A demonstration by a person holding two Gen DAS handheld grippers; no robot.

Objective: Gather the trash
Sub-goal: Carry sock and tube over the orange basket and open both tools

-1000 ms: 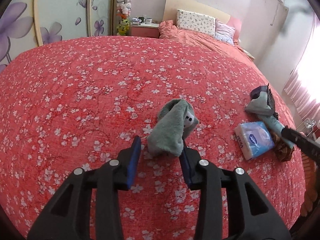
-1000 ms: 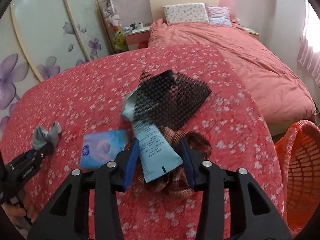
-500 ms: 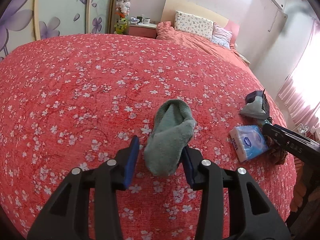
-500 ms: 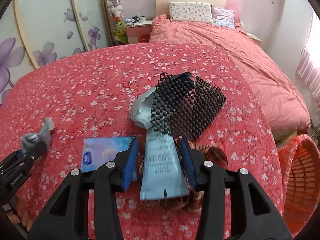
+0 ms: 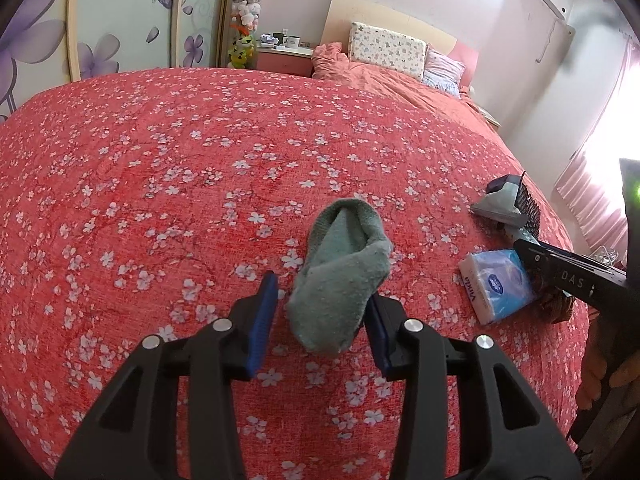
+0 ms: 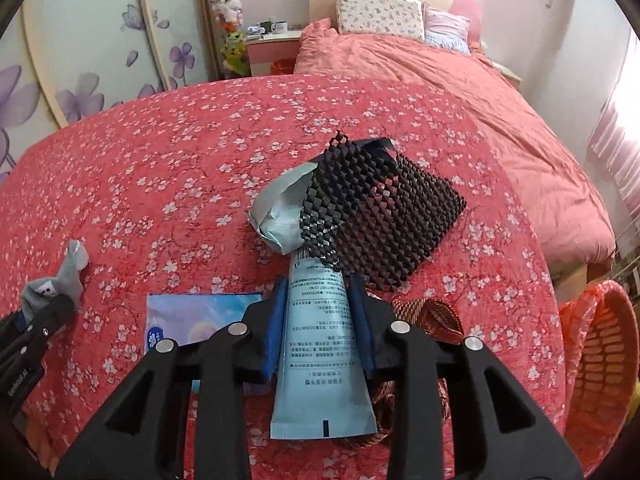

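A grey-green sock [image 5: 340, 276] lies on the red flowered blanket [image 5: 200, 184], its near end between my left gripper's [image 5: 322, 312] blue pads; the left pad stands a little apart from it. The sock also shows in the right wrist view [image 6: 60, 280]. My right gripper [image 6: 320, 316] is shut on a light blue tube [image 6: 320, 352], which runs under a black mesh mat [image 6: 384, 216]. A crumpled grey-blue wrapper [image 6: 280, 216] lies beside the mat. A blue tissue pack [image 6: 192, 320] lies left of the tube and also shows in the left wrist view [image 5: 496, 284].
An orange plastic basket [image 6: 600, 368] stands off the blanket's right edge. A brown woven piece [image 6: 428, 312] lies under the right gripper. A pink bed with pillows [image 6: 380, 12] and a nightstand [image 6: 268, 44] stand at the back. Flowered wardrobe doors [image 5: 100, 20] line the left.
The left gripper has drawn back and the sock now lies flatter between its pads. The right gripper has closed in on the blue tube and moved forward along it.
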